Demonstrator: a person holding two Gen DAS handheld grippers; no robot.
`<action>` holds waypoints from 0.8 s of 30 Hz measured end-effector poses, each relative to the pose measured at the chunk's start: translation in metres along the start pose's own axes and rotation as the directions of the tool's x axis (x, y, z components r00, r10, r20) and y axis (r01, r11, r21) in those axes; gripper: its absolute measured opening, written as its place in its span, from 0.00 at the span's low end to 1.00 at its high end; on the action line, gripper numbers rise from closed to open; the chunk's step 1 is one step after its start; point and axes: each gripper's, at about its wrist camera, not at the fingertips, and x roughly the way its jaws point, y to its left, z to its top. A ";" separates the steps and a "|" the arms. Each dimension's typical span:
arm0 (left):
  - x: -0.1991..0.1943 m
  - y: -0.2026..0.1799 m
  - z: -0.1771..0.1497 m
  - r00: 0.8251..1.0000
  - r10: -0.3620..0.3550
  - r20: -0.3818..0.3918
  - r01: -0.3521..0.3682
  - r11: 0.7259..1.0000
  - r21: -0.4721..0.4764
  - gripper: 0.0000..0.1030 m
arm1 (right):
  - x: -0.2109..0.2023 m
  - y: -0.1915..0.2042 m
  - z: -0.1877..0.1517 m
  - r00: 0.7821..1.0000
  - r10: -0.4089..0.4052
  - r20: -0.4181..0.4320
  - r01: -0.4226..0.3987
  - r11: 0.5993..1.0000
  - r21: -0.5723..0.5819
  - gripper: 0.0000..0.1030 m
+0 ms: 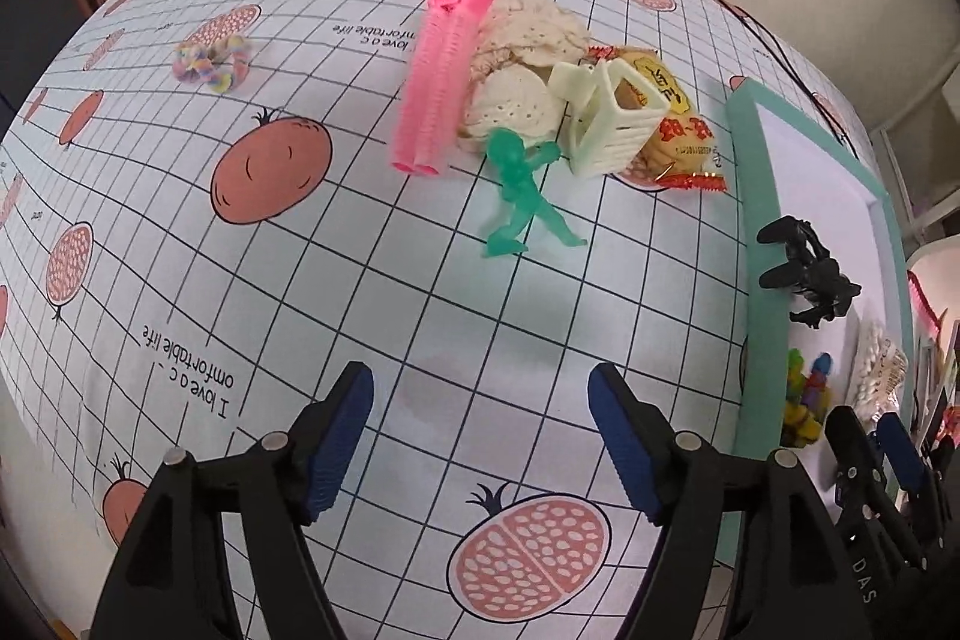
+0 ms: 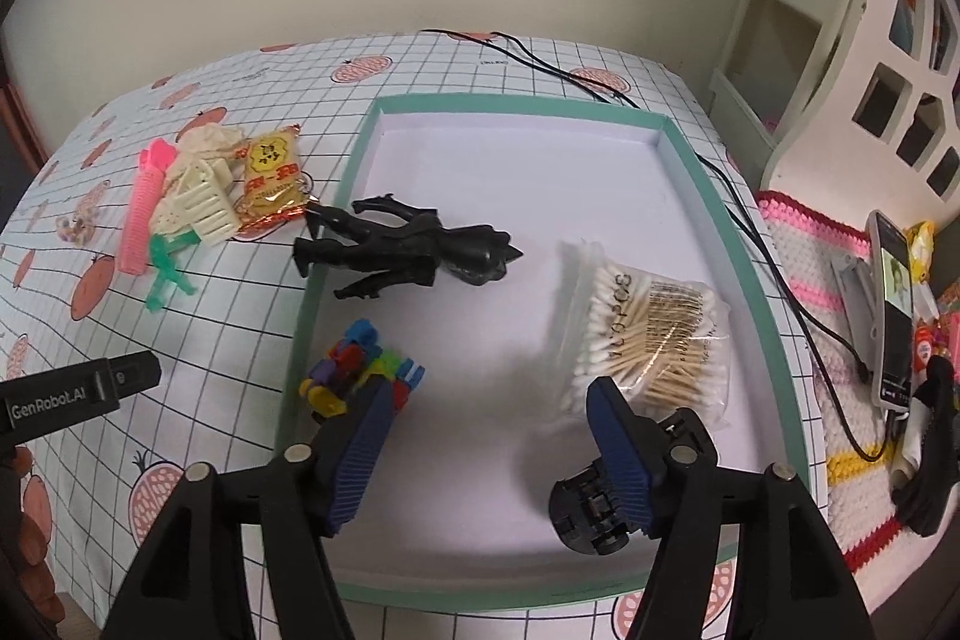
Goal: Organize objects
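Sorting is partway done. The shallow teal-rimmed tray (image 2: 741,244) already holds 4 items: a black figure (image 2: 414,247) lying across its left rim with legs hanging out over the tablecloth, a cluster of coloured building blocks (image 2: 360,367) in the near-left corner, a bag of cotton swabs (image 2: 651,334) on the right half, and a small black round part (image 2: 591,511) near the front, partly hidden behind the right tongs' finger. The right gripper (image 2: 489,451) hovers over the tray floor with jaws spread wide and nothing between them. The left gripper (image 1: 480,439) hangs above the tablecloth (image 1: 300,280), also spread wide and empty, facing the unsorted pile. That pile sits left of the tray: a green toy figure (image 1: 522,196) standing nearest, a pink ribbed roller (image 1: 441,82) leaning on a cream lace cloth (image 1: 528,58), a cream slatted basket (image 1: 606,118) tipped on its side, and a snack packet (image 1: 678,130) touching the basket. A multicoloured fluffy hair tie (image 1: 213,58) lies well apart, far left. Judgement: step in hand is the next pick, likely by the left tongs. The green figure is the closest and least tangled target; the move calls for advancing forward, lowering, and closing across its thin torso. Risk: it is light and upright, so a finger may topple it before the grip closes.
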 end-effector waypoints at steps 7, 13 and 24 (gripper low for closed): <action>-0.008 0.004 -0.001 1.000 0.004 0.028 -0.004 1.000 -0.016 0.88 | -0.004 0.002 0.001 1.000 -0.001 0.021 0.001 1.000 0.002 0.78; -0.011 0.008 0.004 0.999 0.011 0.050 -0.010 1.000 -0.019 0.92 | -0.005 -0.003 0.001 1.000 -0.011 0.028 0.011 1.000 0.019 0.87; -0.015 0.010 0.002 0.997 -0.003 0.079 0.005 1.000 -0.022 0.93 | -0.006 -0.005 0.001 0.999 -0.017 0.046 0.016 1.000 0.026 1.00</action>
